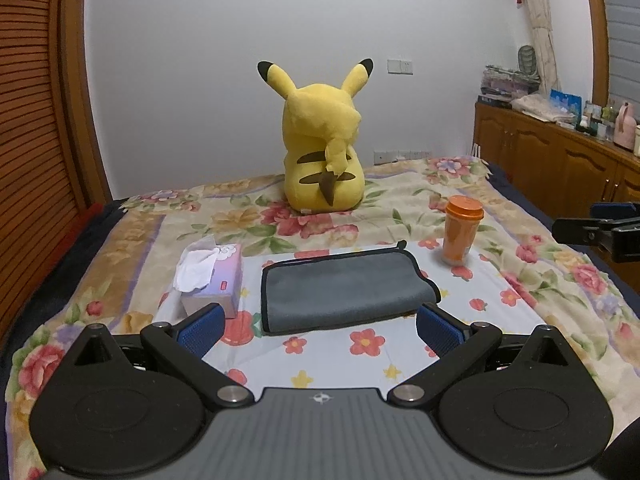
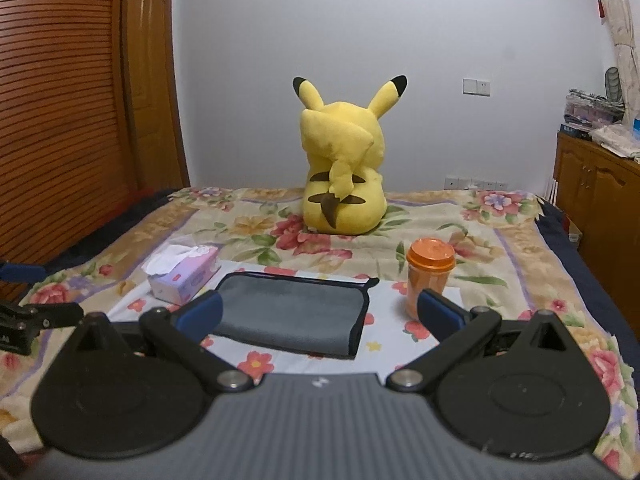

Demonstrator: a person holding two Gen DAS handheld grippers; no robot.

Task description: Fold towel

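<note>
A grey towel (image 1: 340,288) with black edging lies folded flat on the light floral cloth on the bed; it also shows in the right wrist view (image 2: 292,312). My left gripper (image 1: 320,324) is open and empty, held just before the towel's near edge, its blue pads (image 1: 202,328) wide apart. My right gripper (image 2: 320,312) is open and empty, hovering near the towel's near right part. The right gripper's tip shows at the right edge of the left wrist view (image 1: 600,226).
A tissue box (image 1: 212,276) stands left of the towel and an orange lidded cup (image 1: 462,230) right of it. A yellow plush toy (image 1: 324,148) sits further back on the bed. A wooden cabinet (image 1: 560,160) lines the right wall, a slatted wardrobe (image 1: 32,120) the left.
</note>
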